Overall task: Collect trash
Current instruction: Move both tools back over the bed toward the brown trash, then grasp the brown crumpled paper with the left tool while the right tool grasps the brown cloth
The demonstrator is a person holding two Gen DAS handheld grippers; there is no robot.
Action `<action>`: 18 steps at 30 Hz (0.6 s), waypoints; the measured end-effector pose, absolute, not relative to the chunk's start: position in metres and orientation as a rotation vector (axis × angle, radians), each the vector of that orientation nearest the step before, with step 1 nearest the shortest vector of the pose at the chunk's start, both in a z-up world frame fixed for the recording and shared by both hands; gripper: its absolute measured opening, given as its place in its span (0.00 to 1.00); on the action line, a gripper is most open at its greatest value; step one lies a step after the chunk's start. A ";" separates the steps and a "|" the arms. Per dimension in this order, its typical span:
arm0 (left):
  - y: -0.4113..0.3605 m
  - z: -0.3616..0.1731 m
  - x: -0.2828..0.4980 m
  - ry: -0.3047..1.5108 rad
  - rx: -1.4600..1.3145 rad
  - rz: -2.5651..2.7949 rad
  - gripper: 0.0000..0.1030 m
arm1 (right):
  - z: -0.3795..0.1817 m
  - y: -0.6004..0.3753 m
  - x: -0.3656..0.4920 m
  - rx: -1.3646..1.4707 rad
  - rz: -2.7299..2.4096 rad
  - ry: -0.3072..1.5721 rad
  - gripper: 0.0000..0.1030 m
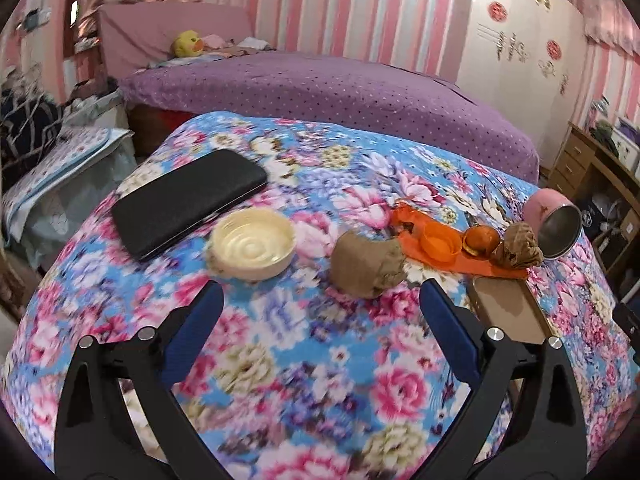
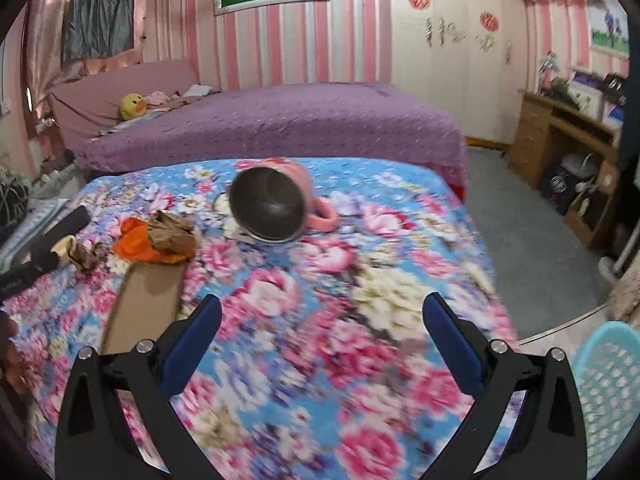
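Observation:
On the flowered tablecloth (image 1: 320,360) a crumpled brown paper ball (image 1: 368,268) lies just ahead of my open left gripper (image 1: 320,300), between its fingertips' line and the far edge. Behind it an orange plastic bag (image 1: 436,248) carries an orange peel piece (image 1: 482,240) and a second crumpled brown paper (image 1: 520,246). In the right wrist view the same orange bag (image 2: 138,242) and brown paper (image 2: 172,232) lie at the left, well ahead of my open, empty right gripper (image 2: 322,316). A flat cardboard piece (image 2: 146,304) lies near its left finger.
A black wallet (image 1: 188,202) and a cream bowl (image 1: 252,248) sit left on the table. A pink mug (image 2: 276,204) lies tipped on its side. A light blue mesh basket (image 2: 608,392) stands at the right edge. A purple bed (image 2: 280,124) is behind, a wooden desk (image 2: 560,148) right.

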State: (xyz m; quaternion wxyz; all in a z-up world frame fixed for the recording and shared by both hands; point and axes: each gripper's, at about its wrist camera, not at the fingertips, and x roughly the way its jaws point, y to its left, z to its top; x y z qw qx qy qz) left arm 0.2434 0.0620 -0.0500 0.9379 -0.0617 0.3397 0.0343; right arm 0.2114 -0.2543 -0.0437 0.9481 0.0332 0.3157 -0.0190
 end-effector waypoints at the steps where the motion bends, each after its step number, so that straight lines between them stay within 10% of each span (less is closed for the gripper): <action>1: 0.058 -0.050 0.248 0.693 -0.107 0.068 0.92 | -0.046 -0.252 0.216 0.062 -0.041 0.649 0.95; 7: 0.042 -0.058 0.271 0.728 -0.083 0.047 0.85 | -0.053 -0.240 0.234 0.041 -0.027 0.675 0.95; 11: 0.041 -0.065 0.280 0.775 -0.088 0.007 0.49 | -0.046 -0.226 0.239 0.012 0.000 0.652 0.95; 18: 0.050 -0.059 0.270 0.767 -0.101 0.006 0.40 | -0.036 -0.186 0.254 -0.053 0.085 0.643 0.95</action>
